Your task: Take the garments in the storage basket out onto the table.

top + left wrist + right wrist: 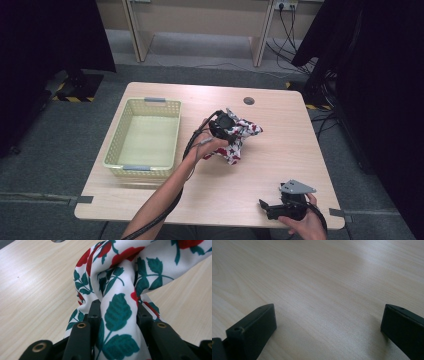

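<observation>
right gripper (270, 209) sits at the near right edge of the table (280, 145), held by the person's hand, pointing left across the wood. in the right gripper view its fingers (253, 327) are spread wide with bare table between them; nothing touches either one.

left gripper (226, 131) is farther in, near the middle of the table, reached in from the near side on an outstretched forearm. its fingers (93, 315) are pinching a bunched fold of the floral cloth (239, 136), white with red flowers and green leaves. in the left gripper view the fold runs straight up between the two fingers, touching both, then twists and spreads away beyond the fingertips. long axis of the gathered fold follows the line of the fingers, pointing away from the gripper.

in the high view the cloth is a crumpled heap, partly lifted at the gripper, its lower end hanging towards the near side.

yellow basket (116, 150) stands on the left part of the table, apart from the cloth.
</observation>
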A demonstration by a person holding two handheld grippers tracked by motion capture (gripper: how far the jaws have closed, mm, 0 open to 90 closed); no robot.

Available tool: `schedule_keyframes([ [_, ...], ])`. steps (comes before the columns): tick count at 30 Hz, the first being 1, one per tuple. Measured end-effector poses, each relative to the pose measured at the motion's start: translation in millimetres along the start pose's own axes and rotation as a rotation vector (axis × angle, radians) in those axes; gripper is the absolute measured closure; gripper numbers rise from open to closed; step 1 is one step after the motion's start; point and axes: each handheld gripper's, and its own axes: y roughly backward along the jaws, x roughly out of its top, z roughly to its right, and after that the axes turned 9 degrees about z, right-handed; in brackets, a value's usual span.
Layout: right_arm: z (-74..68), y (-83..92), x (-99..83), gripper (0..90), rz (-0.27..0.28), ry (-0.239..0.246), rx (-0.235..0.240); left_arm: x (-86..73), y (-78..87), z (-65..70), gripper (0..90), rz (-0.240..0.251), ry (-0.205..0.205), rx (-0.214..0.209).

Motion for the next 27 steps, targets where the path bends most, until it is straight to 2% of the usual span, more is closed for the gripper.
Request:
schedule_keyframes([
  [5, 0.0, 0.0, 0.0, 0.6, 0.000, 0.001, 0.000, -5.6, -10.4, -1.4, 64.3, -0.011, 0.002, 0.013],
  [9, -0.1, 0.0, 0.0, 0.6, 0.000, -0.001, 0.000, -14.0, -20.8, -6.0, 64.0, -0.022, 0.035, 0.027],
  [13, 0.0, 0.0, 0.0, 0.6, -0.001, 0.000, 0.001, -17.0, -27.6, -4.6, 63.1, -0.030, 0.030, 0.046],
  [17, 0.0, 0.0, 0.0, 0.6, -0.001, 0.000, 0.001, -14.5, -32.5, 0.1, 62.4, -0.024, 0.040, 0.042],
  [23, 0.0, 0.1, -0.1, 0.5, -0.001, 0.000, 0.001, -13.6, -40.0, 7.3, 58.7, -0.035, 0.019, 0.025],
  [24, 0.1, 0.1, -0.1, 0.6, -0.001, 0.000, 0.002, -14.2, -40.7, 8.2, 53.1, -0.041, 0.005, 0.022],
  [25, 0.1, 0.1, -0.1, 0.6, -0.001, 0.000, 0.002, -14.7, -41.6, 10.0, 53.1, -0.047, -0.012, 0.014],
  [27, 0.1, 0.1, -0.1, 0.6, -0.001, 0.000, 0.002, -13.9, -41.5, 13.3, 42.1, -0.051, -0.027, 0.015],
])
